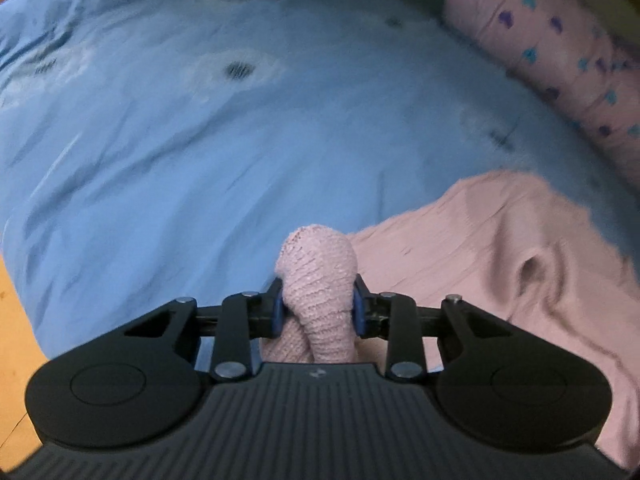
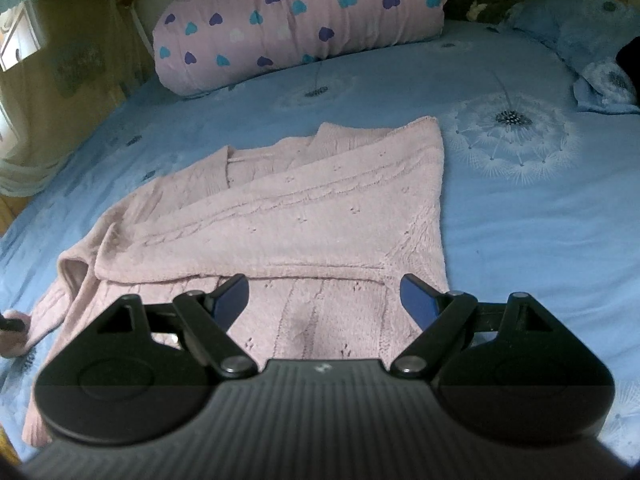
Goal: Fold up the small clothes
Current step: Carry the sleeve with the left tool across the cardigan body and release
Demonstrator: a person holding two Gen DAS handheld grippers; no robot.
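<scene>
A: Where is the garment?

B: A pink knitted sweater point(image 2: 288, 216) lies spread on the bed's blue dandelion-print sheet point(image 2: 520, 240). One side is folded diagonally across the body, and its hem sits nearest the right wrist camera.

A: What is the left hand-held gripper point(image 1: 318, 308) doing?

B: Its blue pads point(image 1: 277, 314) press from both sides on a bunched piece of the pink knit, the sleeve cuff point(image 1: 320, 280) as far as I can tell. The knit bulges out above the pads and runs down between them toward the camera. The rest of the sweater shows blurred at the right of that view.

A: And the right hand-held gripper point(image 2: 326, 300)?

B: Its jaws stand wide apart with nothing between them. It hangs above the sweater's hem area, and the pads do not touch the fabric.

A: Anything else on the bed?

B: A rolled pink quilt with blue and purple hearts point(image 2: 300, 20) lies at the far side, well apart from the sweater. A blue pillow point(image 2: 592, 32) in the same dandelion print sits in the far right corner. A strip of wooden floor point(image 1: 16, 320) shows at the left edge of the left wrist view.
</scene>
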